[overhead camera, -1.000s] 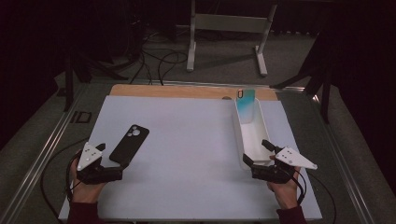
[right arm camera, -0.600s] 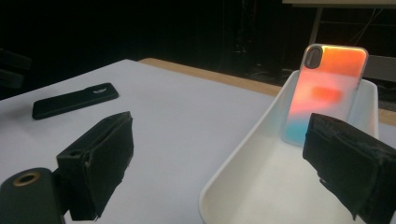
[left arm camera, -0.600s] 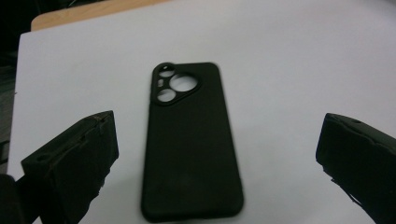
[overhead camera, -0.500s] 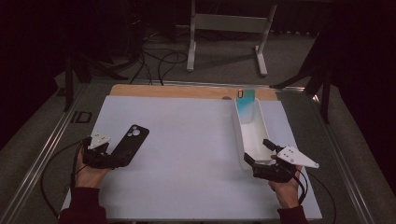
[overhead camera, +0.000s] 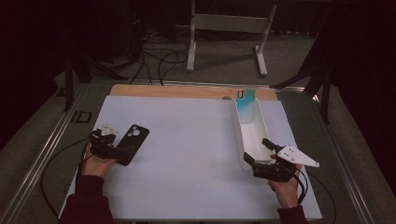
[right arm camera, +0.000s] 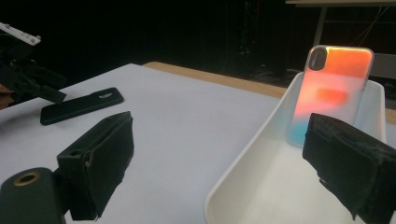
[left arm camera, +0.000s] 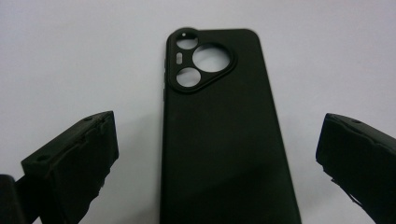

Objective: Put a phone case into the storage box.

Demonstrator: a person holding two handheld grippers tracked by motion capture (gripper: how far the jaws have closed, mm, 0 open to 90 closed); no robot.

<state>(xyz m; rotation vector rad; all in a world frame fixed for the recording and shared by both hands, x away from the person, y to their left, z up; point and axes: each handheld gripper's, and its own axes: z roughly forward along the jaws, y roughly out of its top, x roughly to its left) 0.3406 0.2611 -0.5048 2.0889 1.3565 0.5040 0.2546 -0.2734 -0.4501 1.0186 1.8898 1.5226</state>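
Straddling black phone case (left arm camera: pixel 224 140) near-left, left gripper (overhead camera: pixel 108 146) jaws released; light, bendy, slick-looking; pinch long edges mid-length.

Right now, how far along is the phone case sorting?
Done: one iridescent case stands leaning at the far end of the white tray. In hand: the left gripper is open, jaws either side of the black case lying flat, not yet gripped; the right gripper is open at the tray's near end. Left: probably grasp, lift, place in tray.
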